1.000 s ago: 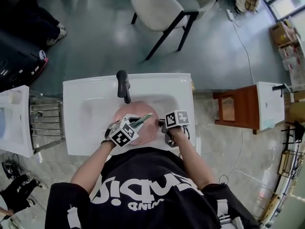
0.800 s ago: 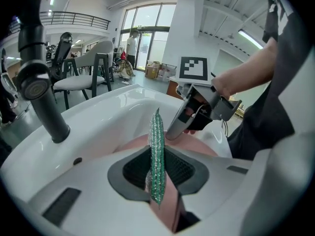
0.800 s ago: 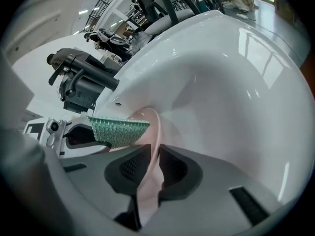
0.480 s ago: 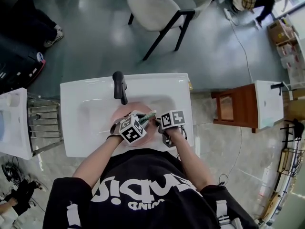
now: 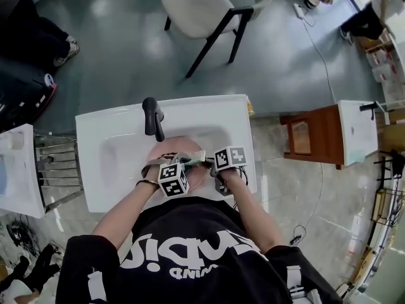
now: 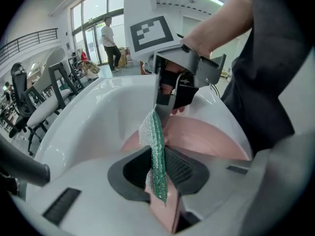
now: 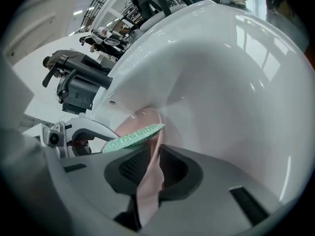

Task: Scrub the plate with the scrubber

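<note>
A pink plate (image 5: 172, 148) stands tilted in the white sink (image 5: 114, 138). My right gripper (image 5: 214, 166) is shut on its right rim; in the right gripper view the rim (image 7: 147, 181) runs edge-on between the jaws of this gripper (image 7: 150, 168). My left gripper (image 5: 179, 164) is shut on a thin green mesh scrubber (image 5: 193, 157). The left gripper view shows the scrubber (image 6: 156, 151) sticking up from the left gripper (image 6: 160, 173), against the plate (image 6: 206, 139) and just below the right gripper (image 6: 165, 109). The scrubber (image 7: 133, 137) lies against the plate's face (image 7: 140, 124).
A black faucet (image 5: 150, 120) rises at the back of the sink, just behind the plate. A metal rack (image 5: 57, 163) and a second basin (image 5: 16, 170) stand to the left. A wooden stool (image 5: 310, 138) is on the right, a chair (image 5: 202, 8) beyond the sink.
My left gripper has rolled and shifted a little right and down across the plate with the scrubber in it. The right gripper has kept its hold and not moved.
</note>
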Motion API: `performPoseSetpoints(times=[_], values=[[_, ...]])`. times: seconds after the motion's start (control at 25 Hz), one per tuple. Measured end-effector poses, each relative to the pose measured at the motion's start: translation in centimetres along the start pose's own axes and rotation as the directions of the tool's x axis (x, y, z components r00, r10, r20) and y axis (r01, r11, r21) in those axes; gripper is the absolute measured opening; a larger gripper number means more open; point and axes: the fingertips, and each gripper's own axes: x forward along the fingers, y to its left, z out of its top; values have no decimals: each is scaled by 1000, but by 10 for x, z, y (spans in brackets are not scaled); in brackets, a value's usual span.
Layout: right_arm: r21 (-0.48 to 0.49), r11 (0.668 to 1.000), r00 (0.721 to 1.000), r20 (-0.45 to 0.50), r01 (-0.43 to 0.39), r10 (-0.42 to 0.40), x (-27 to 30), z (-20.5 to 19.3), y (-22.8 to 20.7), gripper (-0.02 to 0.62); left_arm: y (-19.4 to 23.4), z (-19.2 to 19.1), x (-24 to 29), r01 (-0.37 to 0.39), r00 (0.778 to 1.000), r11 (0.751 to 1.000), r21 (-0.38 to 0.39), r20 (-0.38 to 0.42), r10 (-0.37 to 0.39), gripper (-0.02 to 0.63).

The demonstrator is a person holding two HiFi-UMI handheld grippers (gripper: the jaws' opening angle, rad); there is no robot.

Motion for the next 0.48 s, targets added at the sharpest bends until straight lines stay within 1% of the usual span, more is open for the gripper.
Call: performPoseSetpoints(times=[0.12,0.2,0.36,0.48], values=[[-1,1000,1000,1,5,-5,-1,1,-1,74,2,-2,10,-7,1000,1000,29,-14,8,91],[-6,1000,1000,-2,9,-9,-1,2,-2,74,5,-8,18,-21,999,998,66,-40,24,91],[-8,1000,1000,6,2,-2,-2,3,1,74,12,-28,33,-49,993,992,117,-100,61,91],[-15,1000,1000,13,6,-6,-3,5,0,74,19,-34,38,-65,990,990,123,-119,80,89]])
